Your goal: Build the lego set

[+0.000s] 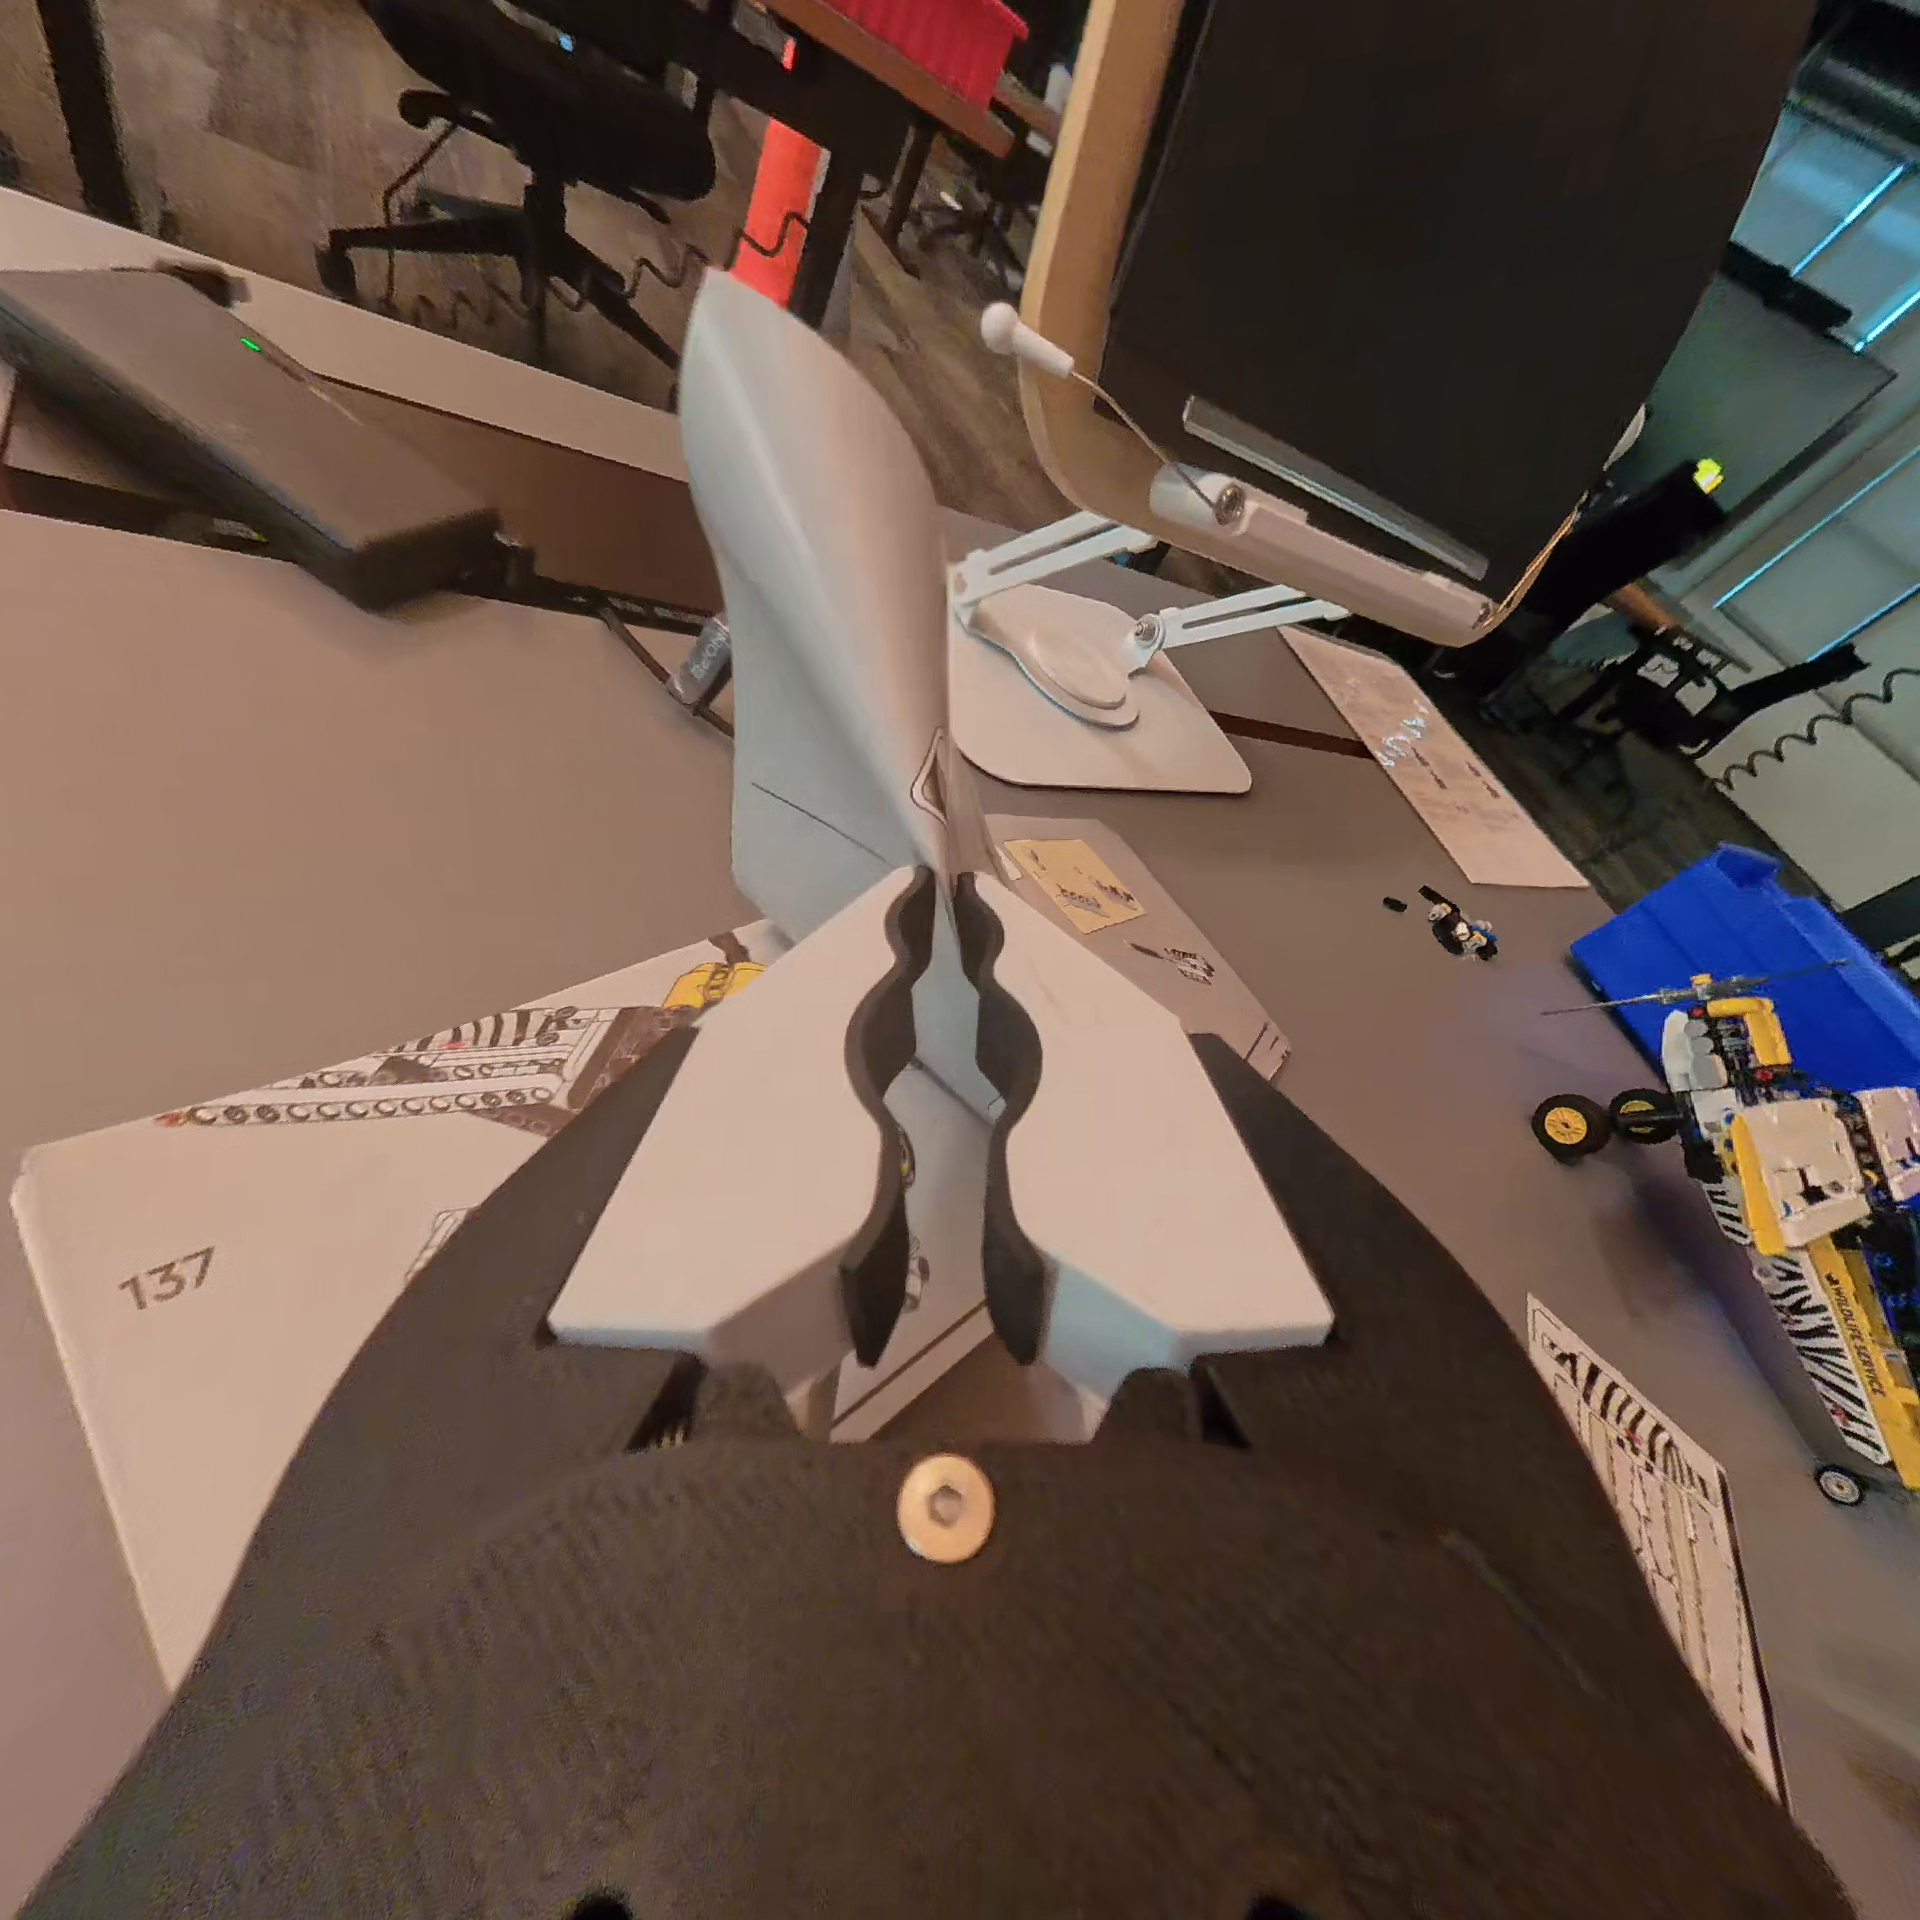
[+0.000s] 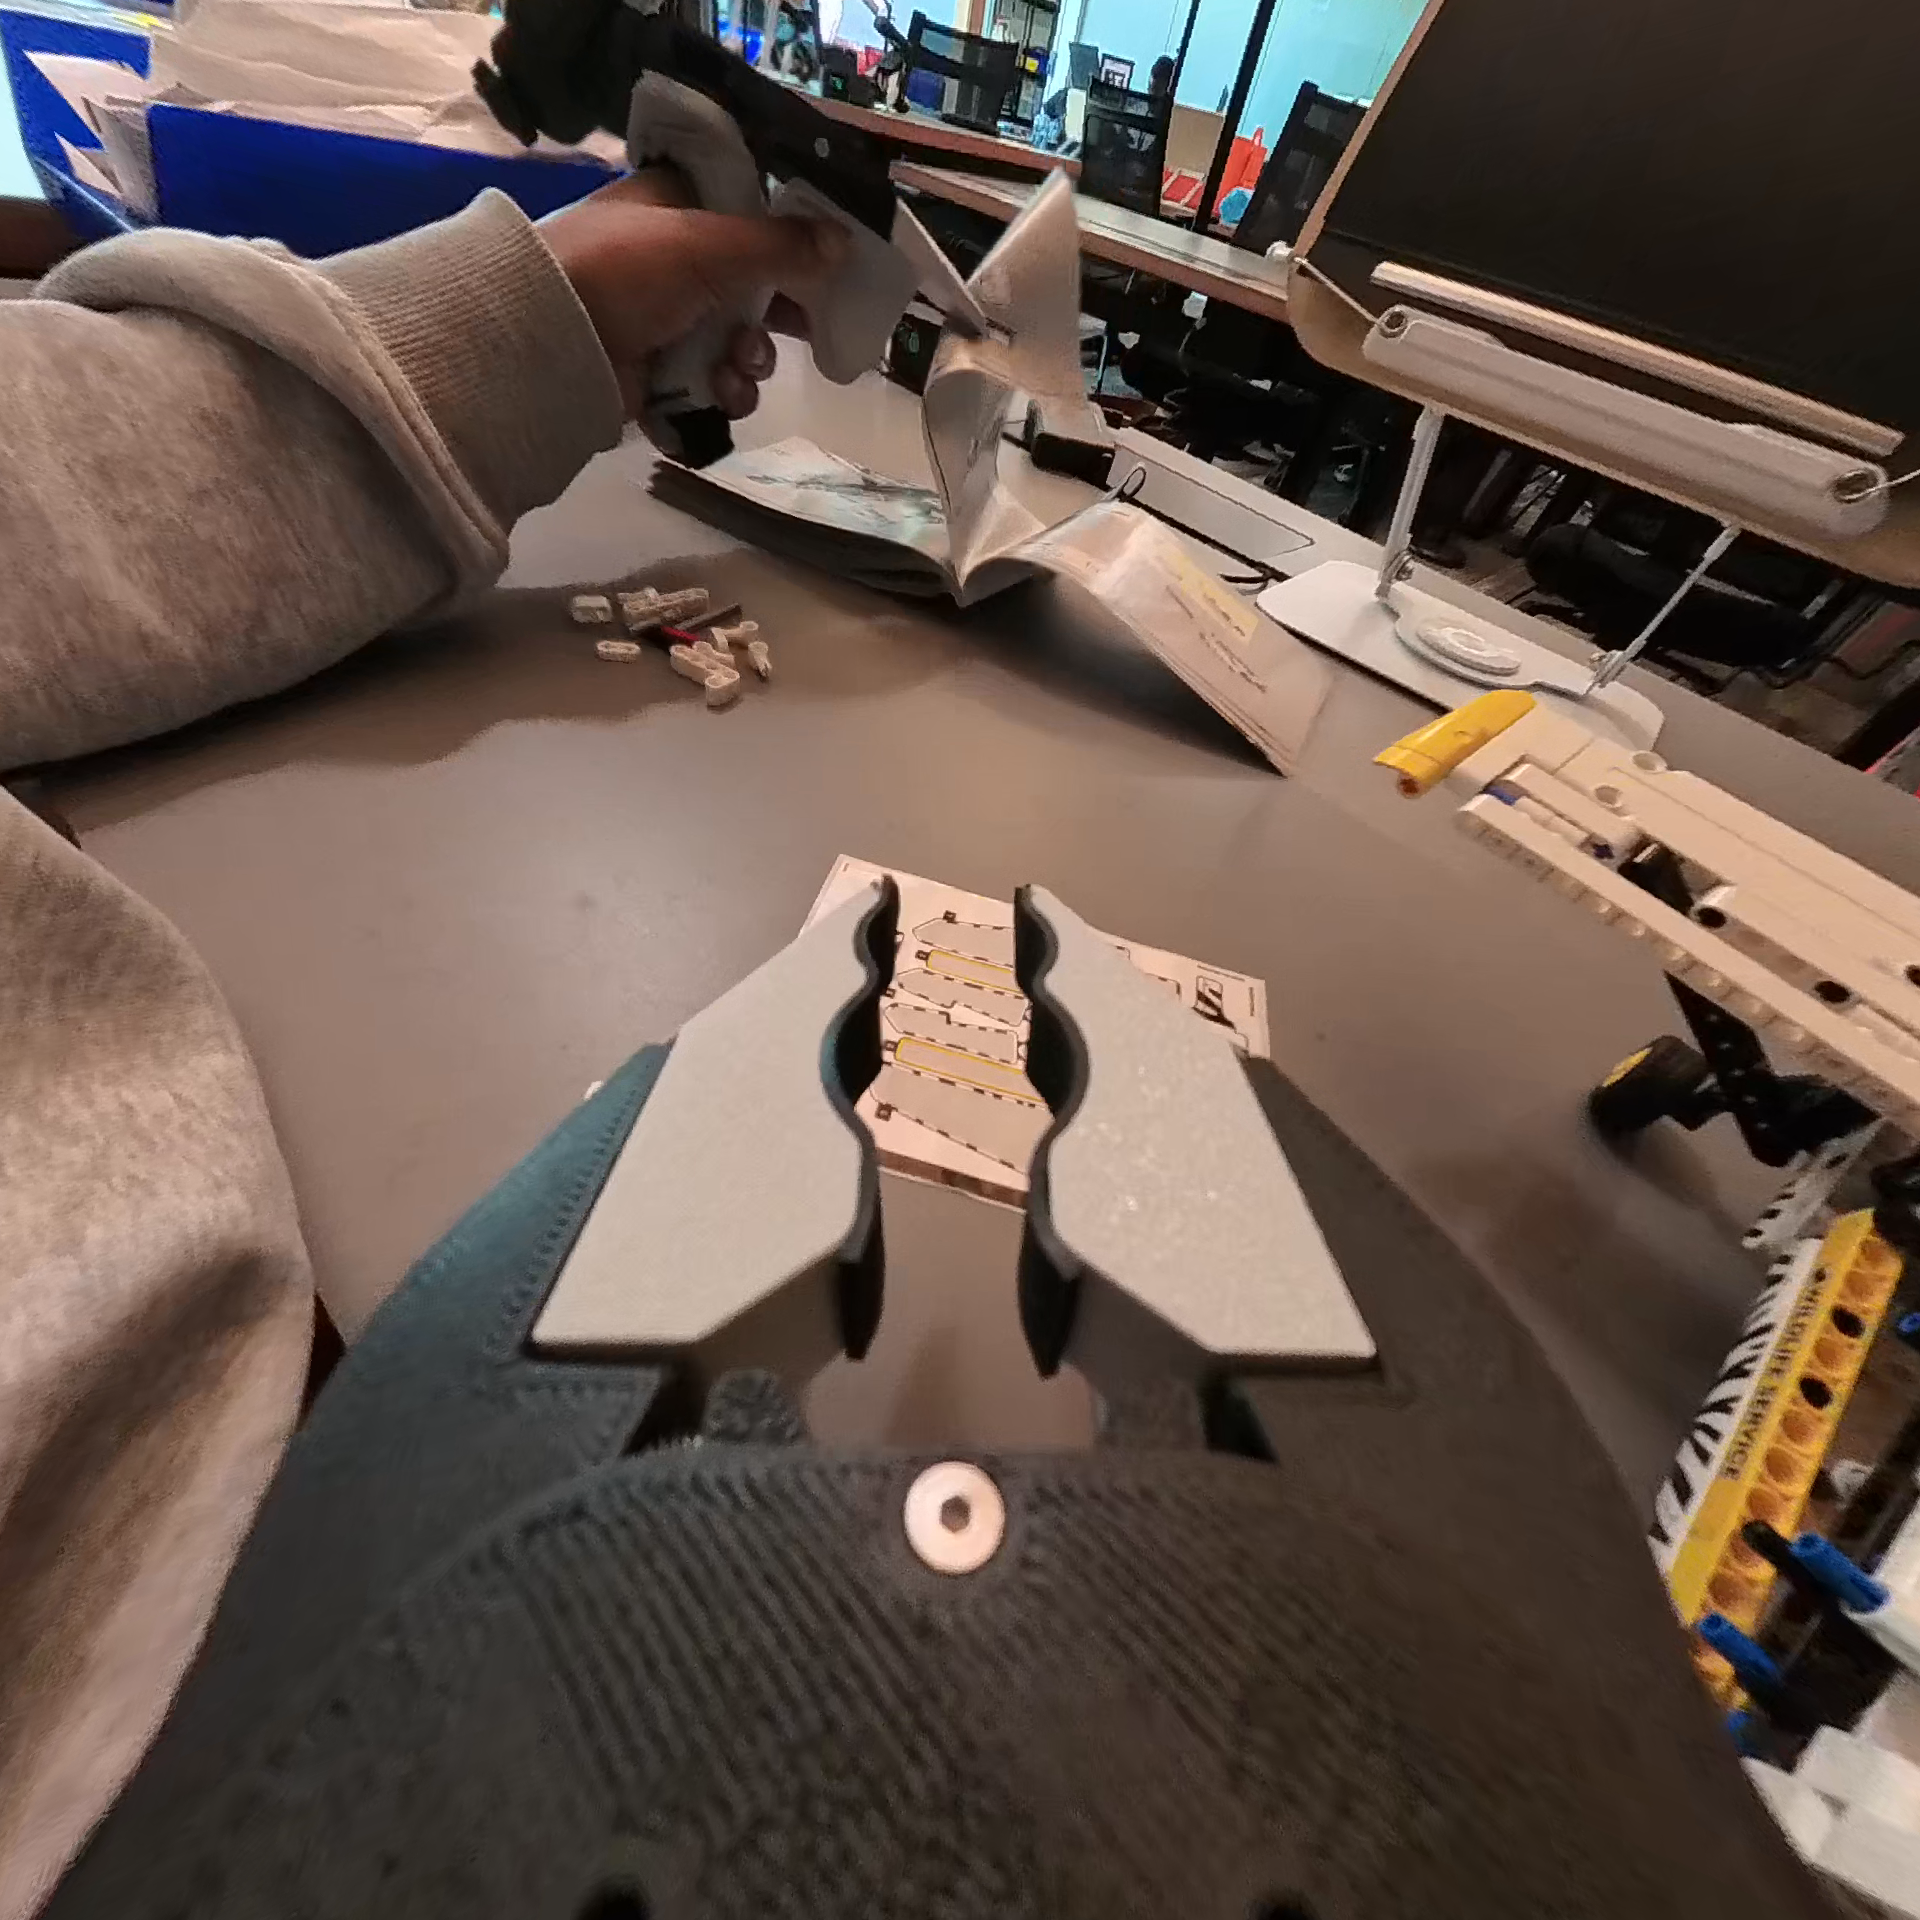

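On table: one booklet [image 2: 935,540], one page pinched by left gripper [image 1: 943,883].

**Open-plan office**

We see rows of desks [image 2: 1039,156], black swivel office chairs [image 1: 540,156], a monitor on a stand [image 1: 1403,260], glass partitions behind [image 2: 1143,42], and coiled cables under a neighbouring desk [image 1: 665,275].

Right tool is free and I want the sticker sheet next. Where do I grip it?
The sticker sheet lies flat on the table, so no face can be pinched. Take its near edge, coming low from the right tool side, one finger sliding beneath.
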Demonstrator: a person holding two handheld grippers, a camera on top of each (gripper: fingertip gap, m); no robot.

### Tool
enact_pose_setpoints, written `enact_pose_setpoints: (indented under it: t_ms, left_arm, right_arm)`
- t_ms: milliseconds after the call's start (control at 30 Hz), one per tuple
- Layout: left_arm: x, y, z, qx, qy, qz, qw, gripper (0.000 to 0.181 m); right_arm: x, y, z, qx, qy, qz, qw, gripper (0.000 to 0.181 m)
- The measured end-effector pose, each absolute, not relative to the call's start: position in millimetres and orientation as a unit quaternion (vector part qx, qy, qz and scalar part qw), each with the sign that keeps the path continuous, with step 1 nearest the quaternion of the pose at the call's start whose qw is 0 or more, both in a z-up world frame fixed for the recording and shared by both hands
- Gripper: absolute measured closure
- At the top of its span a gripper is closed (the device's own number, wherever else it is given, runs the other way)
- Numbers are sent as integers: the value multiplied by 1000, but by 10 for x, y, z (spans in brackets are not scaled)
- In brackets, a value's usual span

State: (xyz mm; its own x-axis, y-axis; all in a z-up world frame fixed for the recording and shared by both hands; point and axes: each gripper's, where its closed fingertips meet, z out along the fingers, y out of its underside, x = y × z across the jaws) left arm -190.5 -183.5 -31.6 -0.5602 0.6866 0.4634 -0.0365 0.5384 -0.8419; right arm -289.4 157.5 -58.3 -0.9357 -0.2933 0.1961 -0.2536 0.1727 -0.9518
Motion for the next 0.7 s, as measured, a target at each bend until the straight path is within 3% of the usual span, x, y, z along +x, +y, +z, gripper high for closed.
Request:
enact_pose_setpoints:
  t_ms: [267,700]
  left_arm:
    - [-1579,-1928,-250,-162,-755,439,459,154]
    - [-1166,-2030,-89,-93,-717,479,497,145]
  right_arm:
    - [-2948,1558,-495,-171,747,-643,0,163]
    - [-3120,1608,-313,-111,718,-684,67,165]
